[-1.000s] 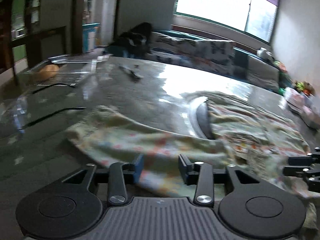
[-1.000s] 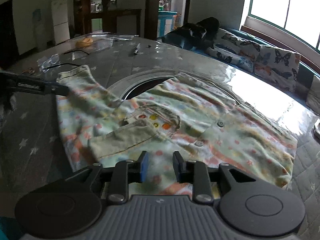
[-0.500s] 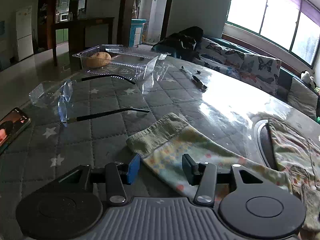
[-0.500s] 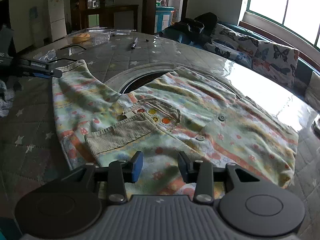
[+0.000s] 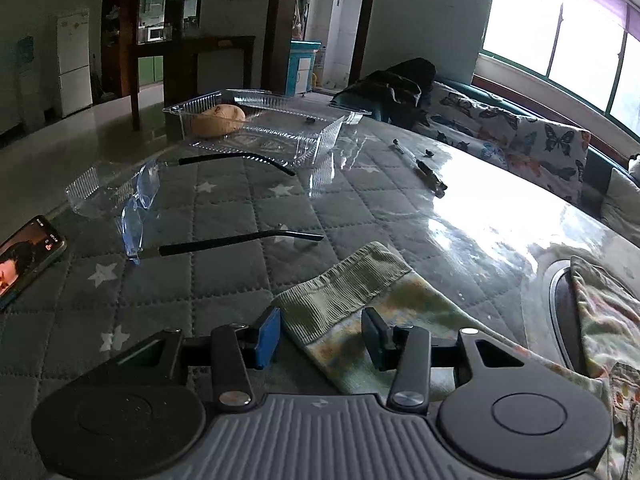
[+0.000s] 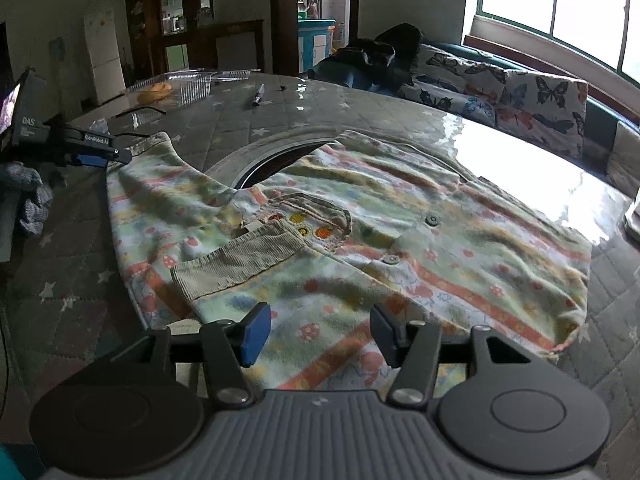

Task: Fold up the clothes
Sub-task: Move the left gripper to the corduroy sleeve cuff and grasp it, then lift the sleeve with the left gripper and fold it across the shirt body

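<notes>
On the quilted grey bench, the pastel printed shirt lies partly folded, one sleeve across, both jaws open, empty.

Both tongs — left tongs, right tongs — are black, with blue pads, silver screws and ribbed grey housing

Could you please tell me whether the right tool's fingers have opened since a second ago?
Yes. The right tool has spread wider over the shirt, which stays on the table.
</notes>
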{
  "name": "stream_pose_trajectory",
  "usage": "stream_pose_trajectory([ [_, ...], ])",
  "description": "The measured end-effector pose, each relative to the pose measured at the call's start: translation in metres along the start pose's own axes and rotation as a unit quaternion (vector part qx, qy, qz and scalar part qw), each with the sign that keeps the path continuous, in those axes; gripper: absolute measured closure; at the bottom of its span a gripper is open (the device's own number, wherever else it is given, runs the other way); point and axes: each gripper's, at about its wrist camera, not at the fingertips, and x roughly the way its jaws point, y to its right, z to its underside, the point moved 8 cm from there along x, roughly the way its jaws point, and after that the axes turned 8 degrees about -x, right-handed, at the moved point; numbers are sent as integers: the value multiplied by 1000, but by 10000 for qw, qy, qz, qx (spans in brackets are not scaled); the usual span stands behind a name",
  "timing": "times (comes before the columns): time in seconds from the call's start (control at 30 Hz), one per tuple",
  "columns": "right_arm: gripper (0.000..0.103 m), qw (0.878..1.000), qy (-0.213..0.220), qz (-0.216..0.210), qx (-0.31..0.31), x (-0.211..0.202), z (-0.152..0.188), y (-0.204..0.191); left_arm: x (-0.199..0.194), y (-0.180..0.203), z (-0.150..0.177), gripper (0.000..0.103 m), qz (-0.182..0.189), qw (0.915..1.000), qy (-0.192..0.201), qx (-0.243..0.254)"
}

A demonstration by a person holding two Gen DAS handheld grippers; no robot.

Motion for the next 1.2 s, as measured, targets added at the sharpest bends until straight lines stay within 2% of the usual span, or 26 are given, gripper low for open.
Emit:
stream_pose_trajectory([
  [0.03, 39, 10000, -5, 14, 17, -1, 1, 1, 0, 0, 0, 56, -1, 10000, 8, -6],
  [0.1, 24, 10000, 4, 14, 31, -2, 3, 1, 0, -1, 0, 56, 7, 10000, 31, -28],
  [0.3, 17, 9999, -48, 41, 105, -2, 9, 3, -1, 0, 1, 57, 24, 10000, 64, 6],
  [0.4, 10, 9999, -16, 60, 123, -4, 9, 3, -2, 0, 0, 66, 70, 9999, 69, -31],
  [0.57, 4, 9999, 83, 95, 101, -9, 8, 1, -4, 0, 0, 90, 146, 9998, 78, -94],
  [0.73, 0, 9998, 86, 150, 63, -10, 9, 0, -10, 3, 0, 95, 284, 9995, 90, -144],
  [0.87, 0, 9996, 103, 242, 43, -12, 9, 3, -38, 36, 1, 95, 922, 9957, 94, -6],
  [0.97, 0, 9994, 116, 313, 93, -13, 10, 7, -68, 72, 6, 96, 1529, 9879, 127, 245],
  [1.1, 0, 9991, 135, 352, 214, -16, 14, 13, -107, 121, 15, 96, 2319, 9708, 135, 598],
  [1.2, 0, 9987, 173, 374, 294, -20, 18, 18, -134, 157, 23, 96, 2854, 9547, 97, 834],
])
